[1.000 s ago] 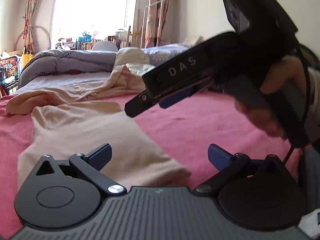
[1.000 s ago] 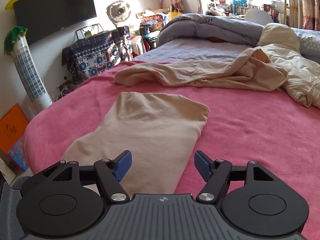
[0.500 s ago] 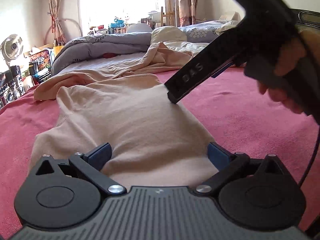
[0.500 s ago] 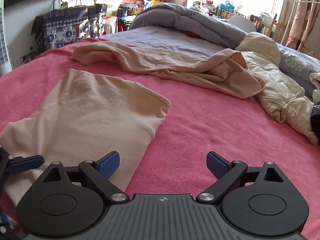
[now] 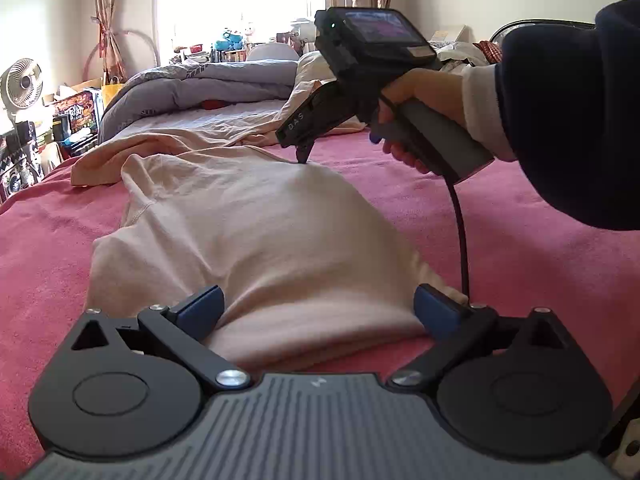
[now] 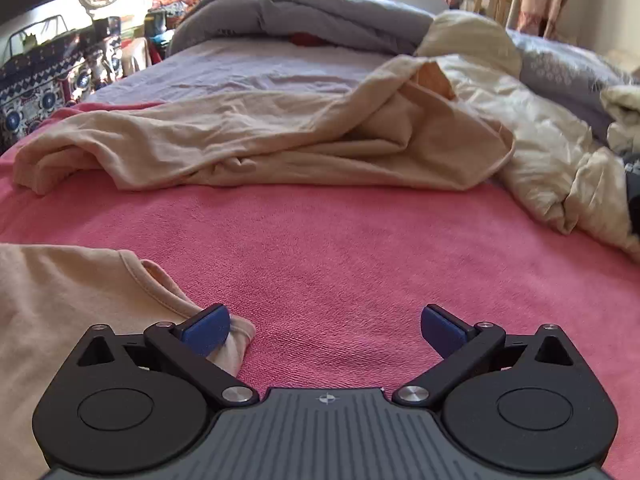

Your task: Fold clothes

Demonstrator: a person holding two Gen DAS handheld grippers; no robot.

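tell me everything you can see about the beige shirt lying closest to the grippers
The beige shirt is soft, thin knit with stitched seams and a ribbed edge, laid partly folded and fairly flat on the pink blanket. Its near end bunches between the open left gripper. The right gripper, jaws just opened wide, has one fingertip resting at the shirt's far corner.

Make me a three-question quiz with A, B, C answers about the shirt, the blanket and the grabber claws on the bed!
1. Where is the right gripper?
A. at the far corner of the folded beige shirt
B. on the grey duvet
C. by the fan

2. What colour is the blanket under the shirt?
A. green
B. pink
C. white

3. How do the left gripper's jaws stand?
A. shut on a sock
B. shut on nothing
C. wide open around the shirt's near edge

Answers: 1 A, one fingertip rests on that corner; 2 B, pink shows all around; 3 C, blue pads stand far apart.
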